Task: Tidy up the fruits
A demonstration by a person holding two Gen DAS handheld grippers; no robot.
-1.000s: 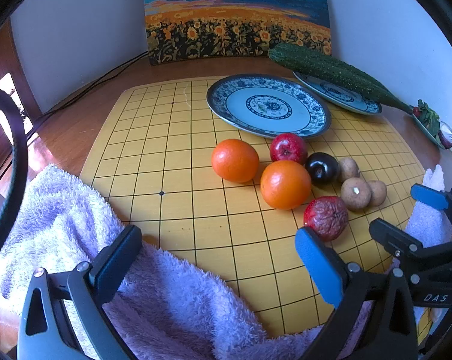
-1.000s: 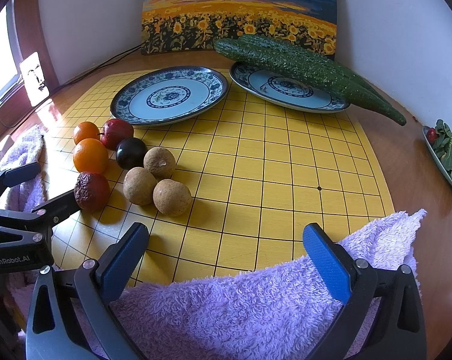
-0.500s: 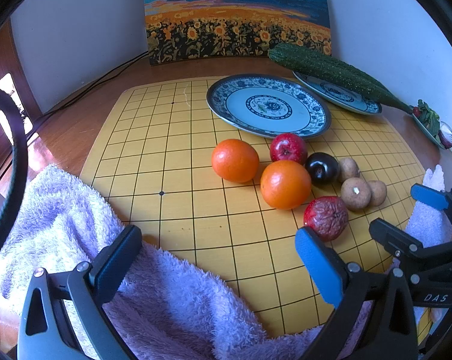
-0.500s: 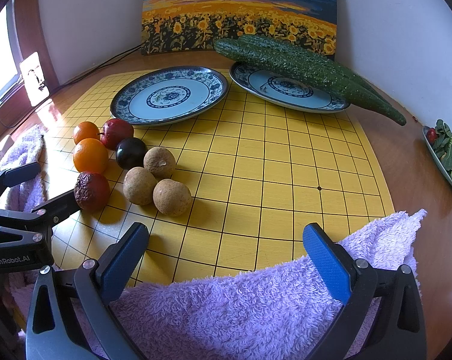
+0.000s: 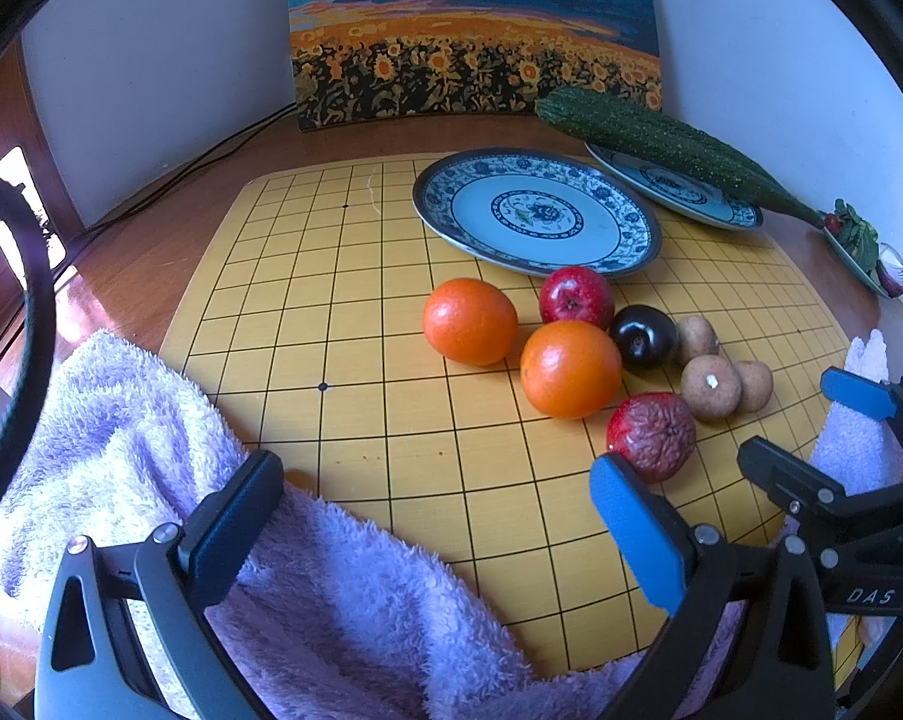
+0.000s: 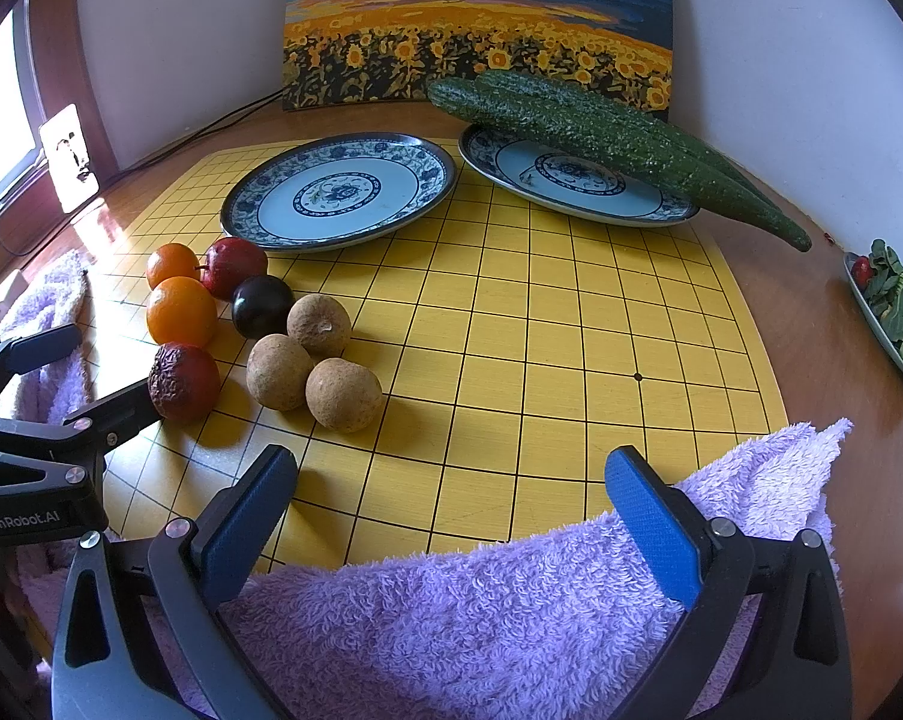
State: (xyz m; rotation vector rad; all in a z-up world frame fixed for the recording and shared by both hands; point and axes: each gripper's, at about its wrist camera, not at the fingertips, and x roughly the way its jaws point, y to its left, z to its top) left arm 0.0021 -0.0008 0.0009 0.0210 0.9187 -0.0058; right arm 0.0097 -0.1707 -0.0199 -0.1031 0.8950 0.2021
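A cluster of fruit lies on the yellow grid board (image 5: 343, 324): two oranges (image 5: 469, 320) (image 5: 570, 368), a red apple (image 5: 576, 296), a dark plum (image 5: 643, 336), a wrinkled red fruit (image 5: 651, 435) and three brown round fruits (image 6: 314, 369). An empty blue-patterned plate (image 5: 619, 252) stands behind them. My left gripper (image 5: 433, 516) is open and empty over a purple towel (image 5: 151, 480), near the wrinkled fruit. My right gripper (image 6: 451, 510) is open and empty over another purple towel (image 6: 511, 606), right of the fruit.
A second patterned plate (image 6: 505, 174) at the back right carries two large cucumbers (image 6: 607, 138). A sunflower painting (image 6: 475, 30) leans on the wall. A small dish of greens (image 6: 889, 300) sits at the right table edge. Cables run along the back left.
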